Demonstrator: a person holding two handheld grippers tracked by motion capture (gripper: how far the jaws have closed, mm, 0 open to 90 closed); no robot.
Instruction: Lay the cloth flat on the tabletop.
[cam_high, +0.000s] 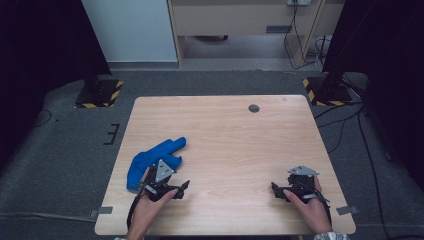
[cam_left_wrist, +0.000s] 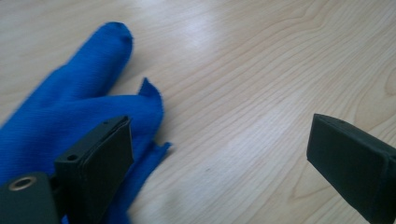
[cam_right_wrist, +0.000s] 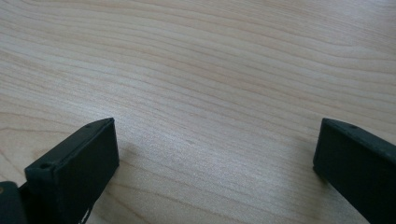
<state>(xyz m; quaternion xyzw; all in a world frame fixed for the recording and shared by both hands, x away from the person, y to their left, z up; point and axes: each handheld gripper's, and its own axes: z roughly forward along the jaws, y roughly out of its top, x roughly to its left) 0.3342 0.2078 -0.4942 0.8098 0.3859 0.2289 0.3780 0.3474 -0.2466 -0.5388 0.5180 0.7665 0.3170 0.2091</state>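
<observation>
Blue cloth (cam_high: 150, 159) seen lying on worktop (cam_high: 235, 140), near-left part, crumpled into long bent shape w/ one end pointing toward far right. Fabric soft, fine ribbed weave, frayed corner seen in left gripper view (cam_left_wrist: 70, 107). Worktop: pale wood grain, smooth, slight gloss; small dark round disc (cam_high: 254, 108) set near far edge. Left gripper (cam_high: 167, 187) held just beside cloth, jaws spread wide, nothing pinched; one jaw seen over cloth edge. Right gripper (cam_high: 287, 192) well apart at near-right, jaws spread wide over bare wood (cam_right_wrist: 210, 93).
</observation>
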